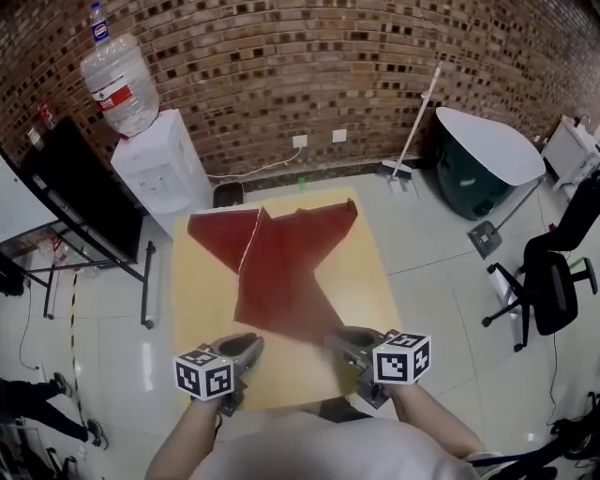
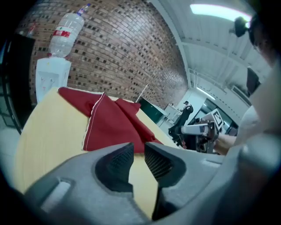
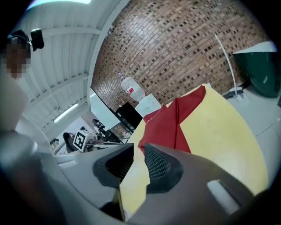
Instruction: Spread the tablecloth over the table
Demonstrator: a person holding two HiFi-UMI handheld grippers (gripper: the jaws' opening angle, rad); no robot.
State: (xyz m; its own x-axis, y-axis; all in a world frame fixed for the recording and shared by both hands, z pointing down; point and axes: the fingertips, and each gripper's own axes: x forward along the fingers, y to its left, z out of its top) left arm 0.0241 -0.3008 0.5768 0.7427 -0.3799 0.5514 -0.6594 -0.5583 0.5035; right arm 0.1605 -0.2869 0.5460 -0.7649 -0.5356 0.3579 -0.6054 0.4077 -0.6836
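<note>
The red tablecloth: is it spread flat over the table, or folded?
Folded. The red tablecloth covers only part of the yellow table; its layers overlap.

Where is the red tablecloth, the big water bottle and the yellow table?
red tablecloth (image 1: pixel 281 267): head view, middle of the bunched cloth.
water bottle (image 1: pixel 120 80): head view, its clear body.
table (image 1: pixel 361 281): head view, bare yellow top right of the cloth.

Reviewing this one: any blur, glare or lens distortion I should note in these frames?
Head view: near end of the tablecloth, left gripper and right gripper are motion-smeared; the floor tiles gleam. Left gripper view: fisheye bends the brick wall, ceiling light blown out. Right gripper view: dark corners, near jaws soft.
</note>
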